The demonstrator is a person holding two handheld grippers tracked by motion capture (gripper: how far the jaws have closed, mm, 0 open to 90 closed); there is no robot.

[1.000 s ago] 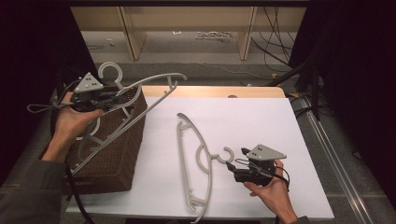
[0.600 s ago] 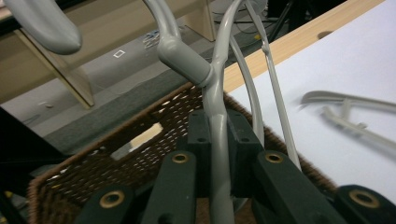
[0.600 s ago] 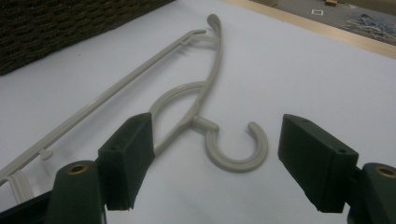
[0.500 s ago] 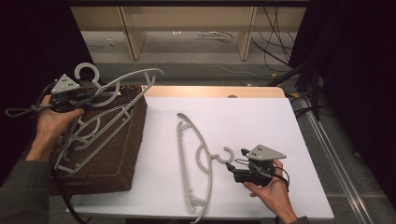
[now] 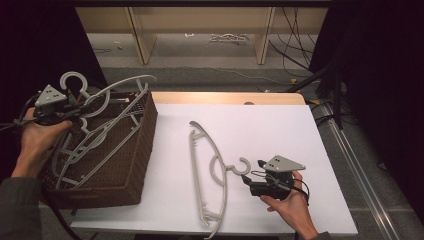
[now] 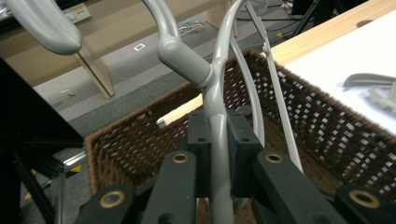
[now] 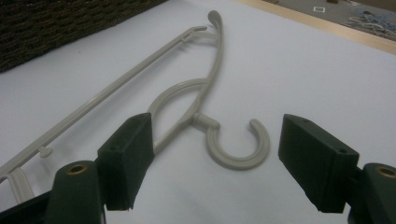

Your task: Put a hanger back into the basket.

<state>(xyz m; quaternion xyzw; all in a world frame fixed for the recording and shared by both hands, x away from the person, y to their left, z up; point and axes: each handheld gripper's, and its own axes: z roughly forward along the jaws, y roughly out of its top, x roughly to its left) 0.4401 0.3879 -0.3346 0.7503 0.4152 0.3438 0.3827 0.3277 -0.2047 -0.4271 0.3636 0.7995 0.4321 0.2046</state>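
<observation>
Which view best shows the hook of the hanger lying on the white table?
The right gripper view: the hook lies close between the open right tongs, untouched. The high view shows it small beside those tongs. The left gripper view catches just an end of that hanger.

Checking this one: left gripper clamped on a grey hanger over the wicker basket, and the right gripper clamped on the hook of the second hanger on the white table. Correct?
Not quite. The right gripper is open: in the right gripper view its jaws stand apart on either side of the hook of the second hanger, touching nothing. The left gripper does clamp a grey hanger over the wicker basket.
</observation>
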